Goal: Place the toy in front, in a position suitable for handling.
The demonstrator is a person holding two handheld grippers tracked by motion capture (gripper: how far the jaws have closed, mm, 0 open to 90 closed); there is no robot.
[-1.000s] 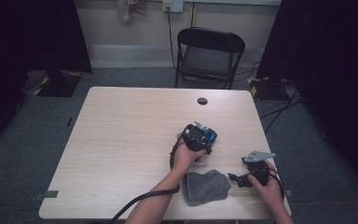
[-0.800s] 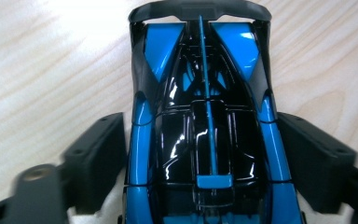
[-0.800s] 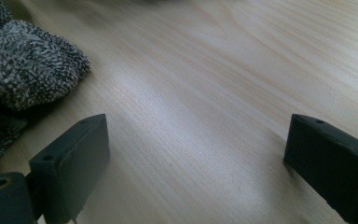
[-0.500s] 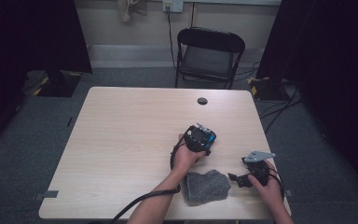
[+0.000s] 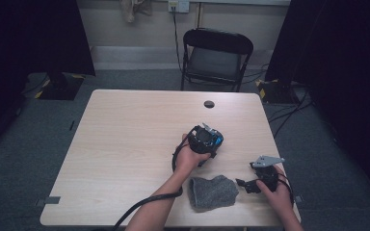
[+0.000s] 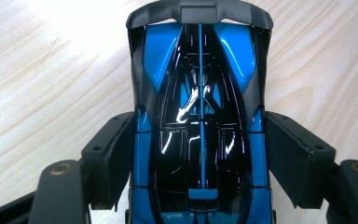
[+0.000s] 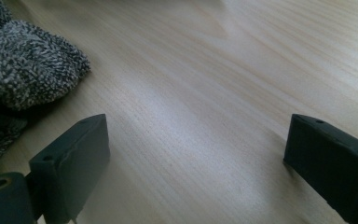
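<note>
High view. The left hand-held gripper (image 5: 211, 144) sits over a blue and black toy car (image 5: 216, 140), right of the table's (image 5: 125, 144) middle and well back from the near edge. A grey cloth (image 5: 213, 191) lies crumpled at the near edge, between the two forearms. The right hand-held gripper (image 5: 244, 184) rests low just beside the cloth, toward the near right corner, its jaws pointing at the cloth, probably parked ready to take it.

Left gripper view. The toy car (image 6: 200, 116) lies lengthwise between the left hand-held gripper's (image 6: 200, 154) jaws, its roof toward the camera and its wing farthest away. The jaws have just been closing, and the pads (image 6: 116, 154) now flank the car's sides so that the squeeze falls across its narrow width; whether they already press on the body cannot be told.

Right gripper view. The right hand-held gripper's (image 7: 196, 154) jaws stand wide apart with only bare table (image 7: 223, 93) between them. The cloth (image 7: 23, 70) lies beyond the left pad, untouched.
</note>
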